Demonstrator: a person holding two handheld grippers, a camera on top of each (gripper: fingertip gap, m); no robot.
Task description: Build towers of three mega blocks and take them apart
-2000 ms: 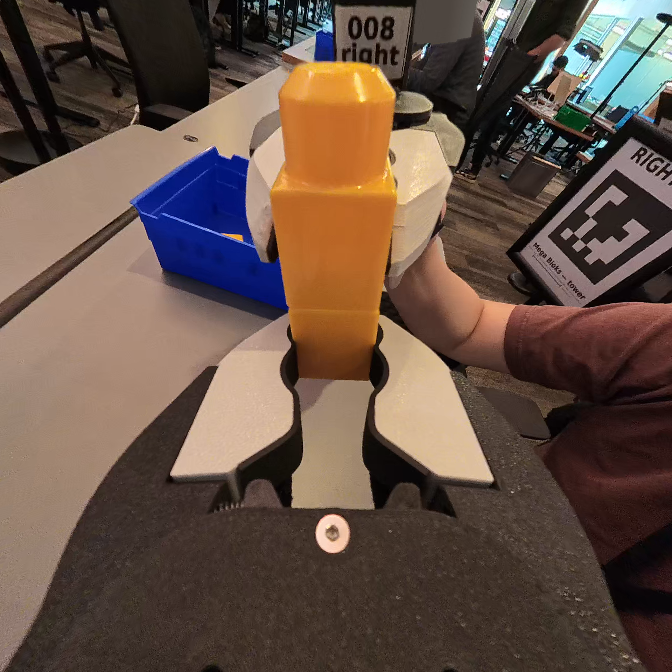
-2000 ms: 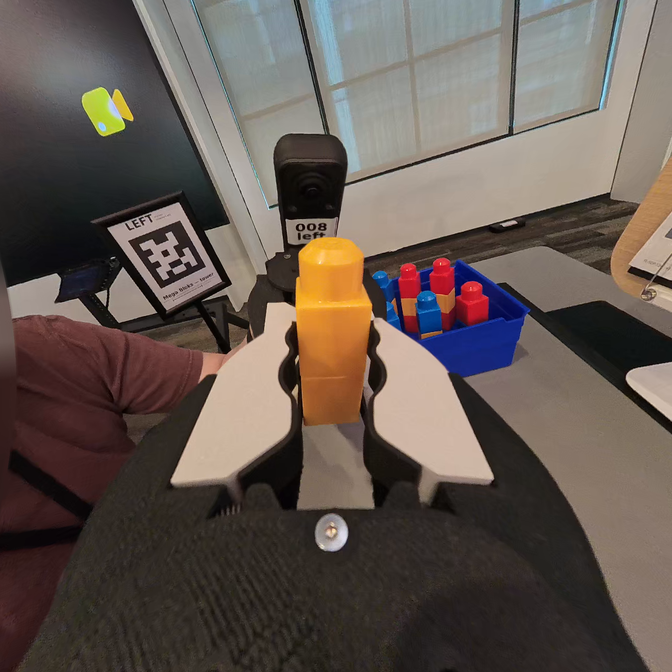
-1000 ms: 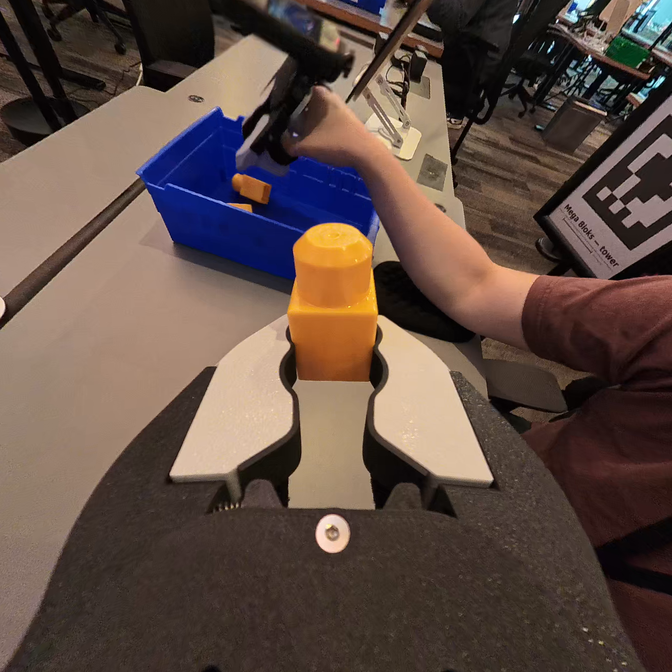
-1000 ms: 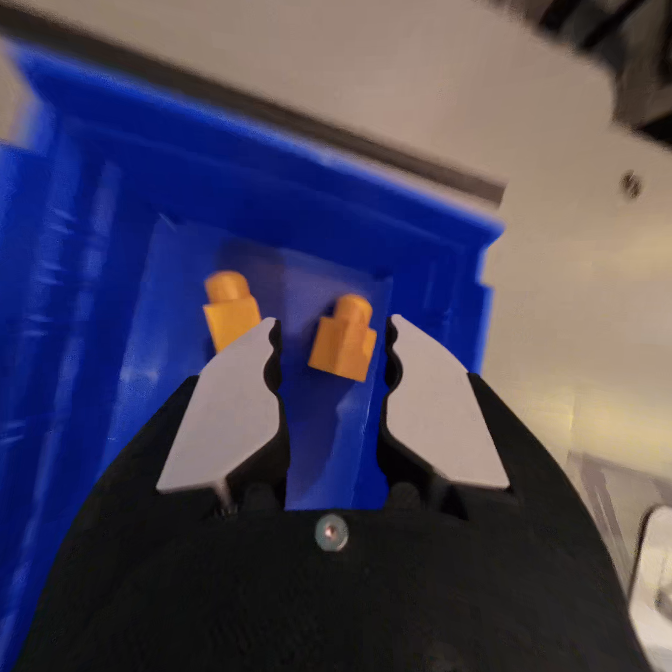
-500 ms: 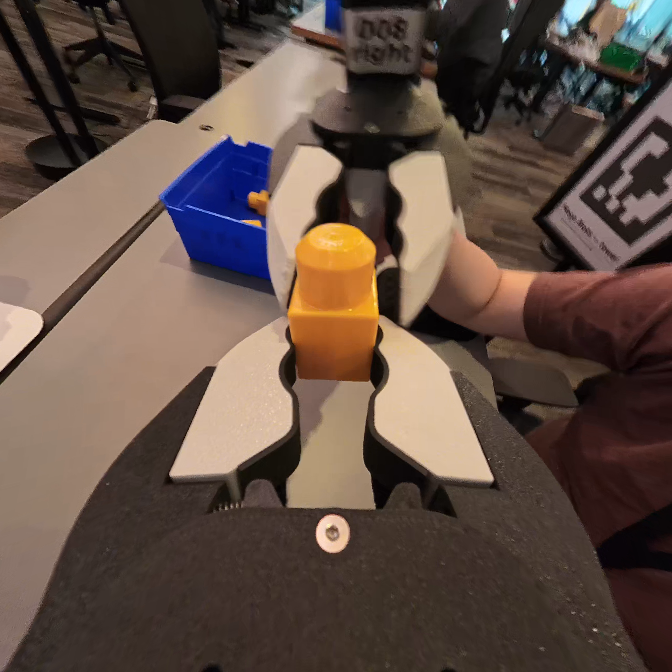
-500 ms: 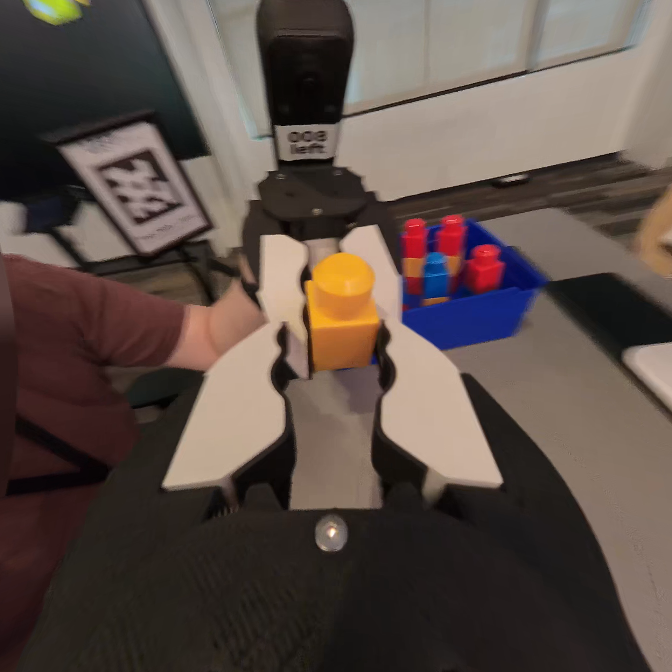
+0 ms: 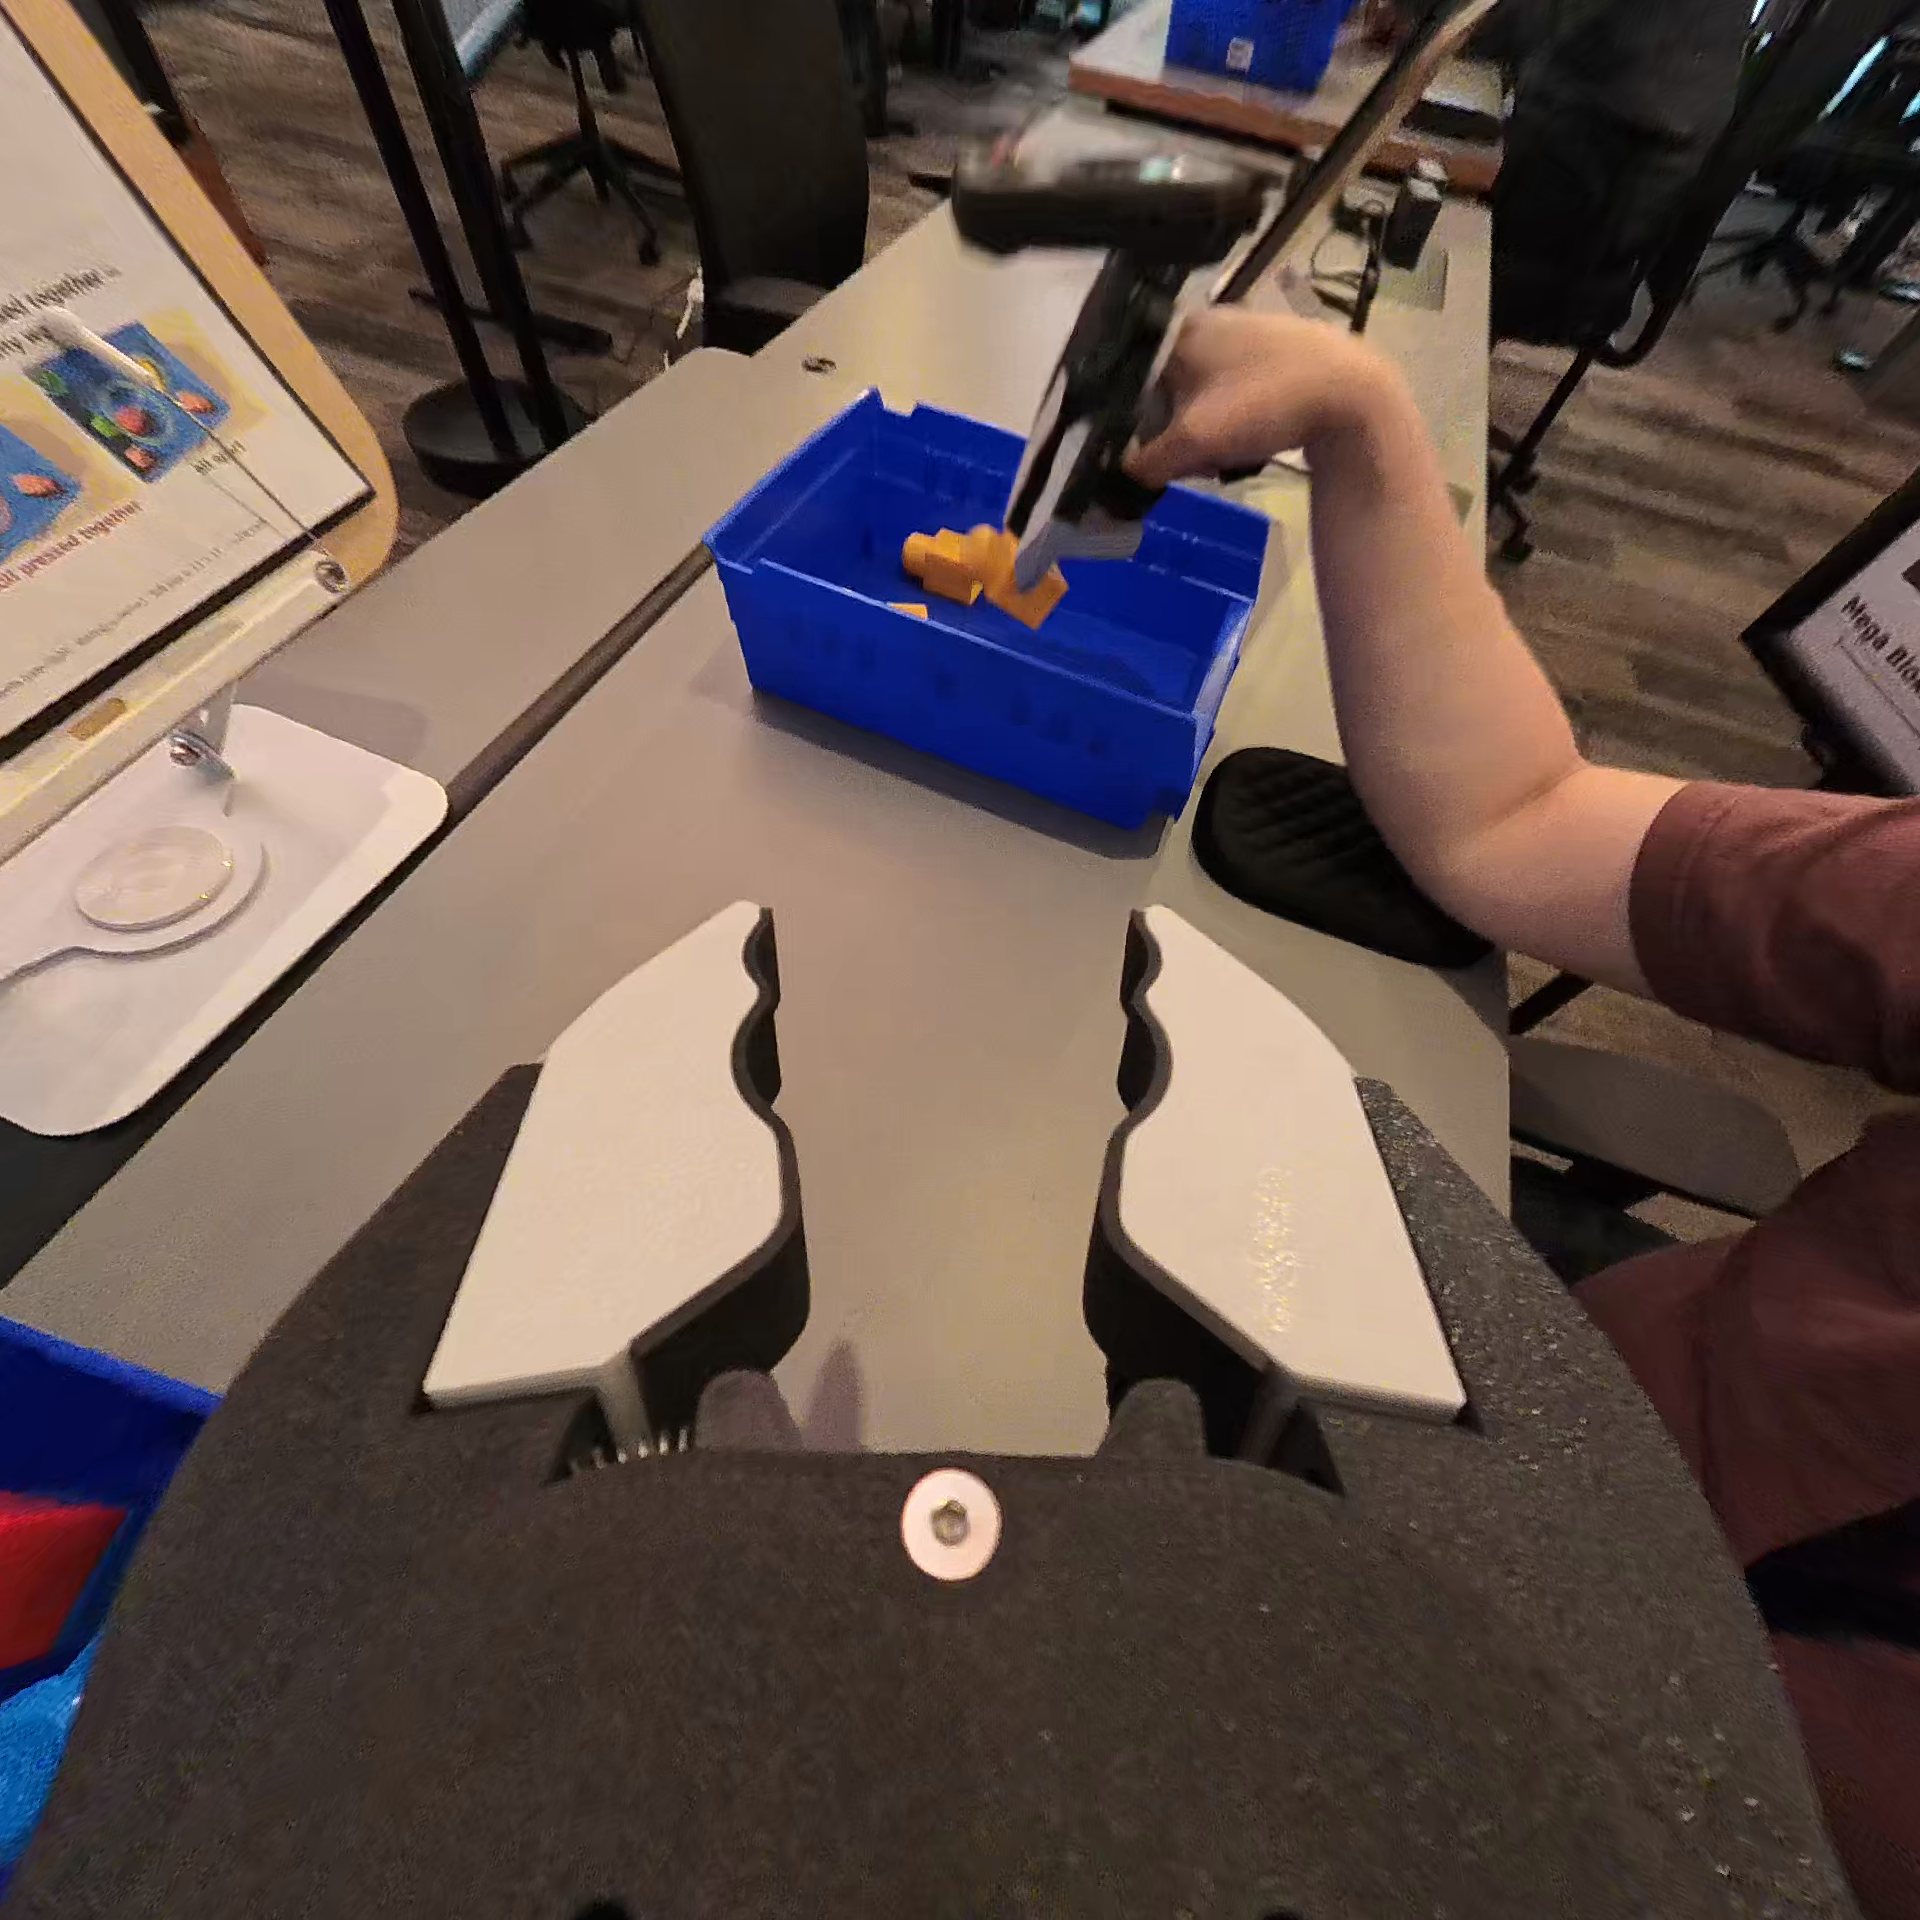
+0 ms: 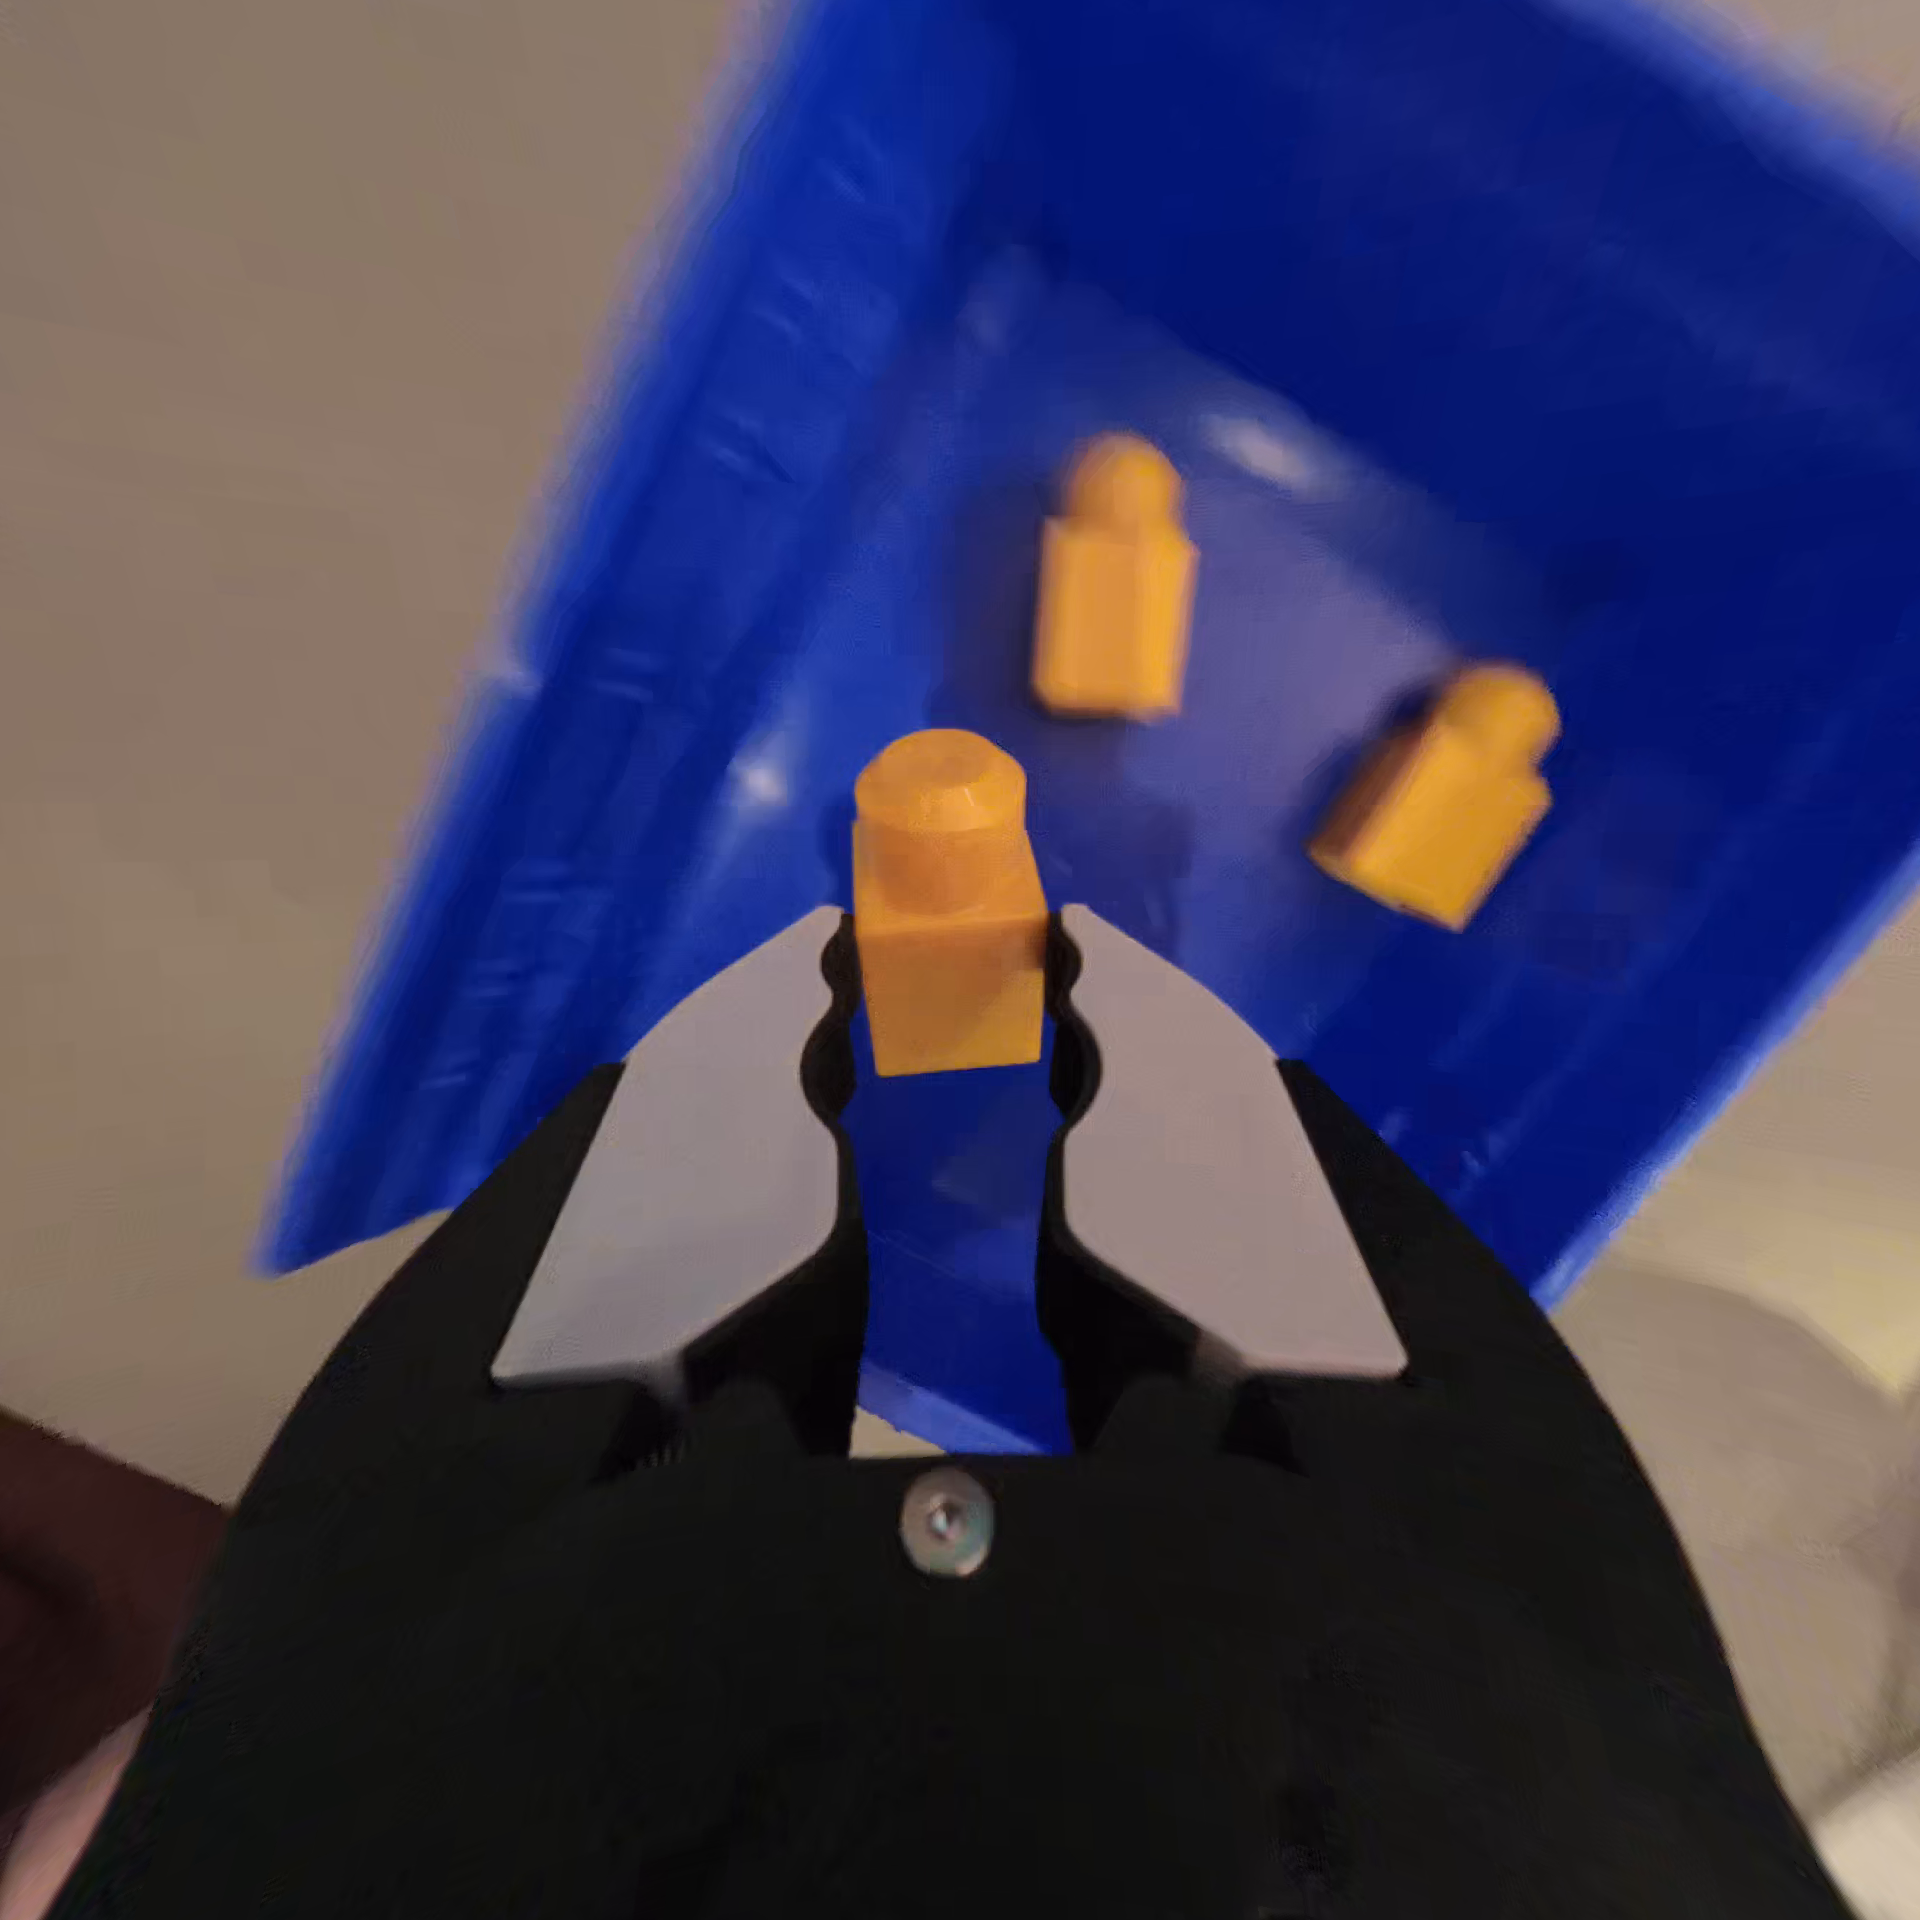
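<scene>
Orange block (image 8: pixel 951 935) in rt claw (image 8: pixel 948 925)

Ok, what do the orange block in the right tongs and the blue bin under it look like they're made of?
Orange block: looks like hard moulded plastic, smooth with a dull sheen, crisp edges and a rounded stud. Blue bin: also seems rigid moulded plastic, glossier, with ribbed walls and light glinting off its floor. The right wrist view is blurred, so fine texture is unclear.

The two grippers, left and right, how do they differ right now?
The left gripper stands wide open with nothing between its fingers; the right gripper is closed on an orange block. The left gripper is over the bare grey table; the right gripper is over the blue bin, where two more orange blocks lie. Both have pale grey fingers.
</scene>
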